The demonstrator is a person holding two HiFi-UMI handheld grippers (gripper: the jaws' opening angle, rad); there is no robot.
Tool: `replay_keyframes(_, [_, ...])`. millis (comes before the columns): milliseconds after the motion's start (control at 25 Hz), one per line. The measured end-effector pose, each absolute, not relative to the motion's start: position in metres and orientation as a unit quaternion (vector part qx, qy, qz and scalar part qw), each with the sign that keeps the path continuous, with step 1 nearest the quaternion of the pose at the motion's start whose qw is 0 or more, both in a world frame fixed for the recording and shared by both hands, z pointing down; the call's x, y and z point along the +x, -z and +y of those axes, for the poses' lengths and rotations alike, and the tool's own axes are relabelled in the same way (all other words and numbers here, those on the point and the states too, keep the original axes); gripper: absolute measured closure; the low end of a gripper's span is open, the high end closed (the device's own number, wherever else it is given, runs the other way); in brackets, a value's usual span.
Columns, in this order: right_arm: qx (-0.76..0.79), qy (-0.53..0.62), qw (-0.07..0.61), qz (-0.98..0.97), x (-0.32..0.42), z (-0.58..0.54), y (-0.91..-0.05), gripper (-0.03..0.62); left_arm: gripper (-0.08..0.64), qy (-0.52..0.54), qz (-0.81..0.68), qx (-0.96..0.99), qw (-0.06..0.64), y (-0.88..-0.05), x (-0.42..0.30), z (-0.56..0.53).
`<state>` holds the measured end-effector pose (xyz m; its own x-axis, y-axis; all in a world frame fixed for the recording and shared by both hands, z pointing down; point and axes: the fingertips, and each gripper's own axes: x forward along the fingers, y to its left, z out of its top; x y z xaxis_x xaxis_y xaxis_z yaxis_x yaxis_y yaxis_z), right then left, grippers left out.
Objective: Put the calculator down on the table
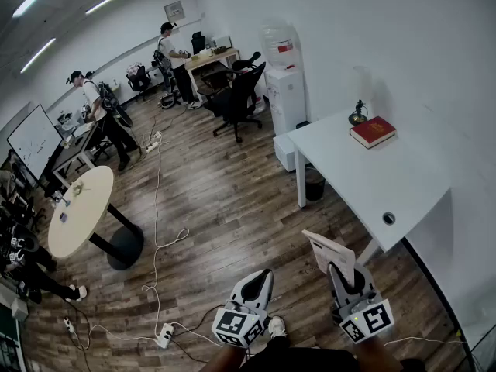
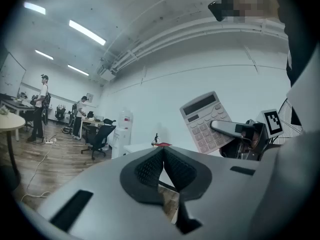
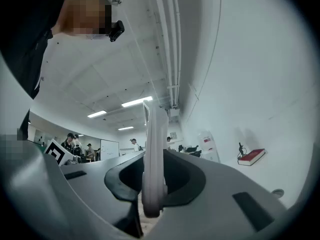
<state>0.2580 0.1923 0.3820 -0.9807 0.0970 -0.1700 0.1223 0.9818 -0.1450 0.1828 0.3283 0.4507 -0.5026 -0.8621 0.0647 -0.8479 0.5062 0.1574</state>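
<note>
Right gripper (image 1: 338,273): clamped on one calculator (image 1: 328,252), held edge-on in the air over the wood floor, near the white table's (image 1: 403,196) front corner, not on it. Left gripper (image 1: 260,279): jaws pressed together, nothing between them.

Key legends on the calculator are too small to read.

Table carries one red book (image 1: 373,132) and one dark ornament (image 1: 357,115).

One water dispenser (image 1: 285,91); its bottle has a red label, print illegible.

The calculator (image 1: 325,248) held aloft
Pale and tilted upright in the right gripper (image 1: 339,268), it hangs near the white table (image 1: 364,180).
</note>
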Motion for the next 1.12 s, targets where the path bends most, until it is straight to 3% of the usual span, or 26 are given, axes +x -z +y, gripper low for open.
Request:
replay_keyframes(440, [0.065,0.082,0.078,0.991,0.235,0.208,-0.385,0.508,0.541,0.049,-0.864,0.496,0.077,-0.456,0.162,0.338])
replay_keyframes(1120, [0.019,0.145,0.101,0.984,0.137,0.205,-0.394,0.503,0.541,0.052,-0.840,0.532,0.091,-0.474,0.062,0.342])
